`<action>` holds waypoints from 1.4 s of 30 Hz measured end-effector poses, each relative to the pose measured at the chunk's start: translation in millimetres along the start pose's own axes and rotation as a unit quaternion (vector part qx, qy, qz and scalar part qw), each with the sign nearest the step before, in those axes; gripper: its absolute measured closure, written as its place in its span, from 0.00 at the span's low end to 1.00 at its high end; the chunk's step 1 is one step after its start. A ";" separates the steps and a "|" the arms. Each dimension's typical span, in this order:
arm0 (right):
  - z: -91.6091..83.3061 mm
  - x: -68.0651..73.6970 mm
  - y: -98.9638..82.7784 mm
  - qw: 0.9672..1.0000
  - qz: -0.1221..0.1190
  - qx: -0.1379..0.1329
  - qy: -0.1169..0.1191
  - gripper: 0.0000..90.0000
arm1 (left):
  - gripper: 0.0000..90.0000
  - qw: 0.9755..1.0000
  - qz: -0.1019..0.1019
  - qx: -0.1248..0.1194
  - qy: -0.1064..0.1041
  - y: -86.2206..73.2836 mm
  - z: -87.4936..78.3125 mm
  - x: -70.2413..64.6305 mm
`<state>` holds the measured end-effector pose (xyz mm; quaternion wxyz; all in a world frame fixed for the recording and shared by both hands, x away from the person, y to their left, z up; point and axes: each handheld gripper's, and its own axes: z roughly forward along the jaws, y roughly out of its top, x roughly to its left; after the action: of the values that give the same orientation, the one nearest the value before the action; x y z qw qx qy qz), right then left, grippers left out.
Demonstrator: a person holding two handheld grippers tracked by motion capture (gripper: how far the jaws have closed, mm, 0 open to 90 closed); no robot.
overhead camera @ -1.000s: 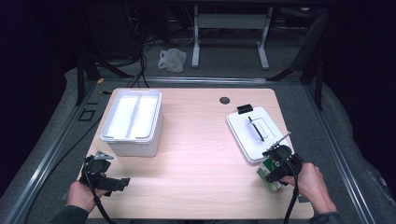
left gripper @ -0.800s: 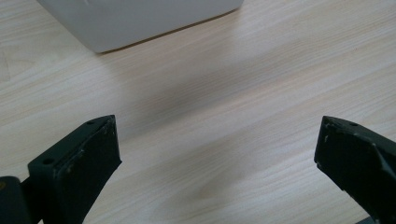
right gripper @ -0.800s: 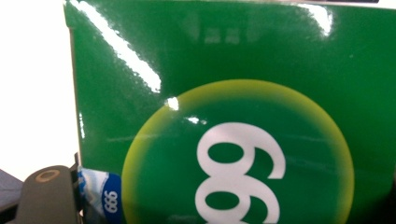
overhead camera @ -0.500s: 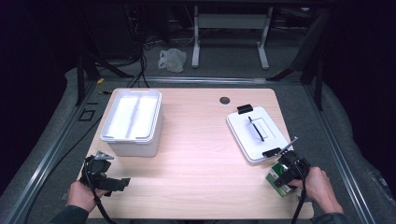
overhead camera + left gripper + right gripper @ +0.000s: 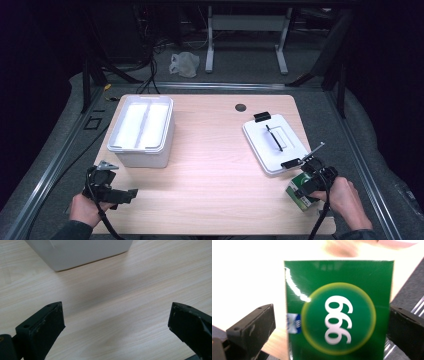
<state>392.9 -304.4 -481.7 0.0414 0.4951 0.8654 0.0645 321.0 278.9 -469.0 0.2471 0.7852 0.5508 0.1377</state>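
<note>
Green box [image 5: 339, 310]: sits at the near right corner of the tabletop [image 5: 220, 165], just in front of the white lid [image 5: 275, 142]; in the high view the box [image 5: 300, 192] is largely covered by the right tool [image 5: 306, 186] and the hand [image 5: 345, 197] behind it, so only a green side and a pale face show. The right gripper view supplies what the high view cannot: a glossy green front with a yellow ring and white numerals, a small blue mark at its left edge, the lower edge cut off by the frame. Right tool: its jaws have just been opening and stand wide, the box between them; a gap shows at the left jaw, while at the right jaw contact cannot be made out, as the picture is blurred there. Left tool [image 5: 117, 322]: jaws spread wide over bare wood, nothing between them; seen from above [image 5: 112, 192] at the near left corner, partly masked by its own body and cable. White bin [image 5: 141, 130]: near the left edge of the tabletop, open on top; the left gripper view shows its lower wall [image 5: 80, 252], the rest cut off. Lid: lies flat near the right edge, with black clips at two ends.
</note>
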 end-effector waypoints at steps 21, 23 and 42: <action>-57.2 57.5 22.7 0.995 -0.057 -0.076 -0.035 0.00 | 0.00 1.000 0.009 0.000 -0.001 105.6 -32.4 11.1; -57.3 66.1 25.4 0.994 -0.069 -0.078 -0.026 0.00 | 0.00 1.000 0.004 0.021 0.001 127.5 -23.3 15.7; -14.7 109.5 39.4 0.989 -0.138 -0.053 -0.013 0.01 | 0.31 0.990 -0.059 0.125 0.038 213.4 48.4 39.4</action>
<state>369.1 -191.3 -462.0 0.0880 0.3686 0.9202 0.0977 528.7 246.4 -396.6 0.1332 0.7705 0.6178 0.0827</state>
